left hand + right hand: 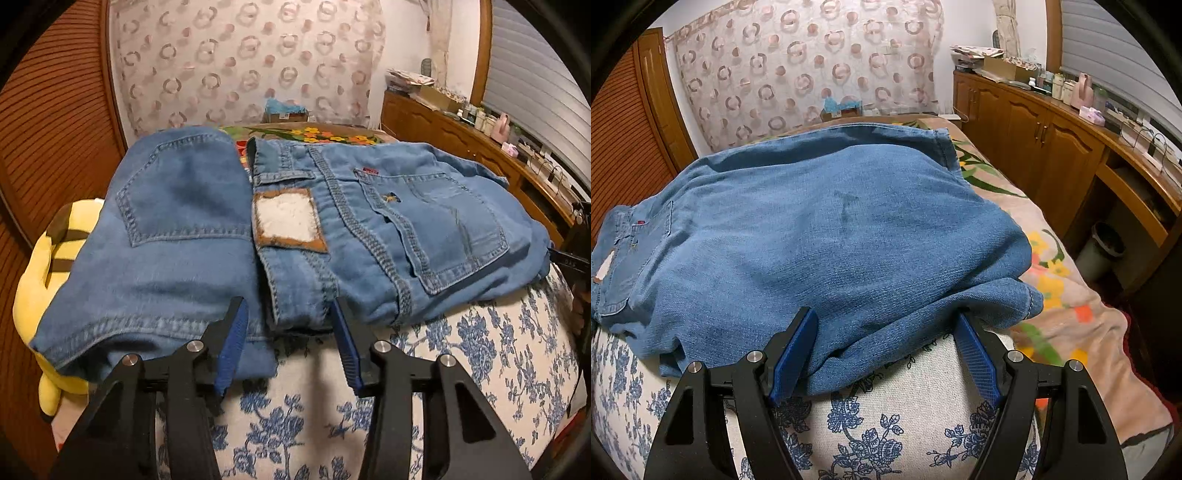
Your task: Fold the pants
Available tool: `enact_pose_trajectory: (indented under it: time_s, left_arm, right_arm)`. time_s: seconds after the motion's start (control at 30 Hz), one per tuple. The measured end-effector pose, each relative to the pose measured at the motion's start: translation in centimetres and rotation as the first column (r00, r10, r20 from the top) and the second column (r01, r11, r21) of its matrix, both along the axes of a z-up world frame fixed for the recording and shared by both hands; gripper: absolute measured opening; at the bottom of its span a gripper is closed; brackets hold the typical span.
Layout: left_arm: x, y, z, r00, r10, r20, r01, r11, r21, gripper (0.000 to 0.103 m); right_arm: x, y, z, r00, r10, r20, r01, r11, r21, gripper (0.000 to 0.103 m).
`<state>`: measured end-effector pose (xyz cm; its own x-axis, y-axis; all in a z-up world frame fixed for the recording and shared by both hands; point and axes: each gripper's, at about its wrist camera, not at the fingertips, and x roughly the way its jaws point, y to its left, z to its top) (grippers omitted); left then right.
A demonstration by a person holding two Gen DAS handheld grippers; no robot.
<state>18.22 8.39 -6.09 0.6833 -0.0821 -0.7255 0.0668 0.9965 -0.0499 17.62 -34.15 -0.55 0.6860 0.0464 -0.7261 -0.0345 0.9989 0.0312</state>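
Lying folded on the floral bed sheet (pixel 498 354), the jeans (pixel 229 229) crowd a yellow plush toy (pixel 40 295) leftward. Left tool (pixel 288 332) straddles their near edge, unclenched; right tool (pixel 886 343) likewise gapes around the hem. Bare sheet lies nearer.

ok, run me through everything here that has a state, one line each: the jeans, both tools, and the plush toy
jeans: lying on the floral cover, back pockets up, partly folded.
left tool: open, waistband edge of the jeans between its fingers, pads not pressing.
right tool: open, astride the near edge of the jeans' leg, not gripping.
yellow plush toy: lying at the left, partly under the jeans.
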Motion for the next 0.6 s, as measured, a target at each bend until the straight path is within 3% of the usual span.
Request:
enact_pose_trajectory:
  time_s: [0.13,0.33,0.4,0.43,0.5,0.6]
  left_arm:
    - [0.7,-0.8,-0.3,0.999,-0.039,-0.004,0.039,0.999,-0.015,0.046]
    - [1.1,-0.4,-0.9,1.0,-0.027,-0.016,0.026,0.999,-0.034,0.035]
    - [1.1,-0.4,-0.7,0.999,-0.026,-0.017,0.026,0.999,-0.042,0.024]
    - [1.0,-0.4,-0.5,0.999,-0.03,-0.015,0.029,0.998,-0.058,0.023]
    - [0.8,-0.6,-0.2,1.0,-0.03,-0.004,0.029,0.998,-0.052,0.02]
    - [0.3,-1.0,0.6,0.999,-0.029,0.03,0.03,0.998,-0.047,0.018]
  right_arm:
    - [0.1,0.0,0.0,1.0,0.0,0.001,0.0,1.0,0.005,0.078]
    - [0.0,-0.3,0.0,1.0,0.0,-0.001,0.0,1.0,-0.005,0.077]
    - [0.2,-0.3,0.2,1.0,0.001,-0.006,-0.001,1.0,-0.023,0.077]
    - [0.3,-0.3,0.2,1.0,0.0,-0.007,-0.001,1.0,-0.023,0.076]
    - [0.3,-0.4,0.3,1.0,-0.011,-0.007,0.011,1.0,-0.015,0.072]
    - [0.3,-1.0,0.5,0.999,-0.033,-0.005,0.033,0.999,0.006,0.055]
